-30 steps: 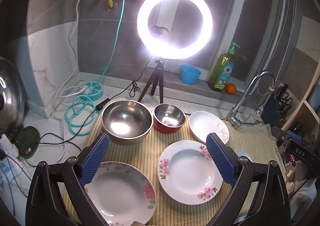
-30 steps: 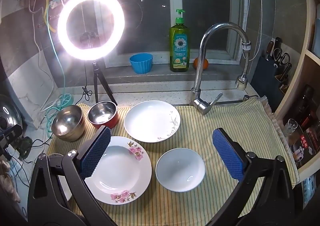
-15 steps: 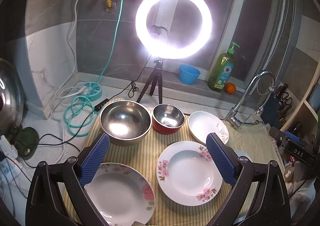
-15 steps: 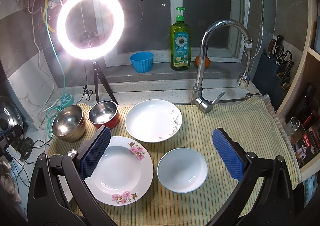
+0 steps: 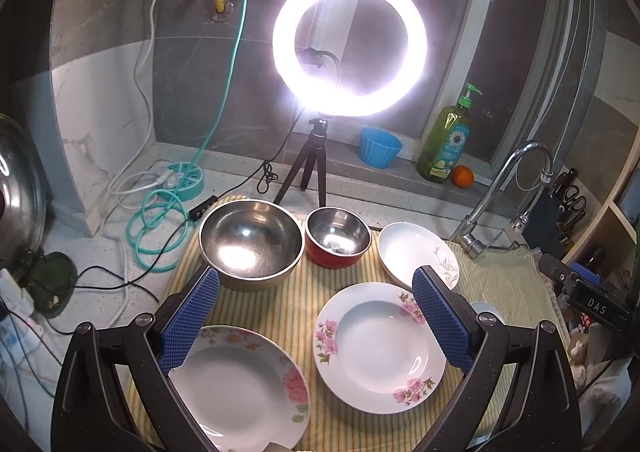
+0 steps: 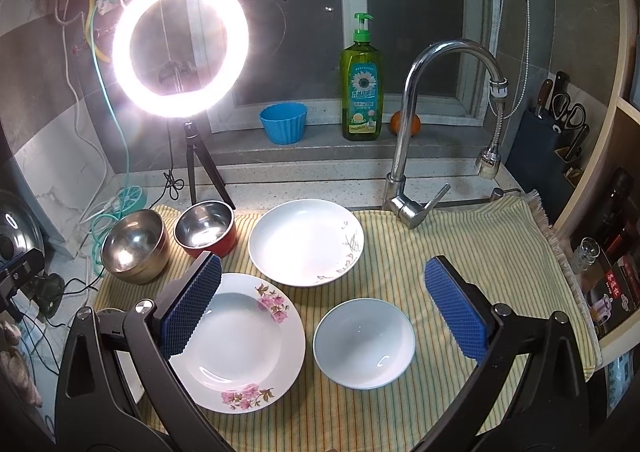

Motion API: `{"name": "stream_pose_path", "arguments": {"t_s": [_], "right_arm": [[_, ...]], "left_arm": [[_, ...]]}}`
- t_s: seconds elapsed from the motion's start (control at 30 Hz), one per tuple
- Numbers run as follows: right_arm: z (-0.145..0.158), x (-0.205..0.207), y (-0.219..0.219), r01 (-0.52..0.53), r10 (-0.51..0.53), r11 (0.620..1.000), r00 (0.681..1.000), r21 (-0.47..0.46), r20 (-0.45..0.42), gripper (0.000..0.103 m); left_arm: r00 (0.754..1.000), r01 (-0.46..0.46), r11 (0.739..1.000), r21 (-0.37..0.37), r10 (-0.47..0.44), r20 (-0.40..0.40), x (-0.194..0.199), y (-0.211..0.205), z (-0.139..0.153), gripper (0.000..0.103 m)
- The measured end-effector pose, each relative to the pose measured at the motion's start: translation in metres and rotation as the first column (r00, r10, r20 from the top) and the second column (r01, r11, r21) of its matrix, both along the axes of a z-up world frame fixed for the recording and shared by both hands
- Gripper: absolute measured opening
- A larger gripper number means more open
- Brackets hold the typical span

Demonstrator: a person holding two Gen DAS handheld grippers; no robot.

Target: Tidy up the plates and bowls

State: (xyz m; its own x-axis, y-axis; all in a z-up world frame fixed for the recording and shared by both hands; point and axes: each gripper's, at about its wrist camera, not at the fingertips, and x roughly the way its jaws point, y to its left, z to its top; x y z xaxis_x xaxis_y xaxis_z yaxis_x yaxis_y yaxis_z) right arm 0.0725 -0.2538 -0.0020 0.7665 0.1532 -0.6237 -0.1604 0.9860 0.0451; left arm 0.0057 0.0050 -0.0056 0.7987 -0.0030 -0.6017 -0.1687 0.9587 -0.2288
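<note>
Hand-held gripper (image 5: pixel 316 316) near box (image 5: pixel 592 302) lettered "DAS"

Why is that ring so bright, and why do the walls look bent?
Left wrist view: the ring light is blown out to pure white and throws glare spots into the steel bowl; the fisheye lens bows the wall lines and darkens the corners. Right wrist view: the same light flares, the white plate washes out, and the faucet and shelf curve.
</note>
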Motion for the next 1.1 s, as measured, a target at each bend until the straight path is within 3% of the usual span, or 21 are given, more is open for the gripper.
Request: {"name": "stream_pose_path", "arguments": {"t_s": [1.1], "right_arm": [[-0.0060, 0.0029, 0.0030, -0.002, 0.002, 1.000, 1.000, -0.008, -0.008, 0.103]], "left_arm": [[1.000, 0.004, 1.000, -0.005, -0.004, 0.000, 0.0053, 0.0005, -0.0031, 0.097]]}}
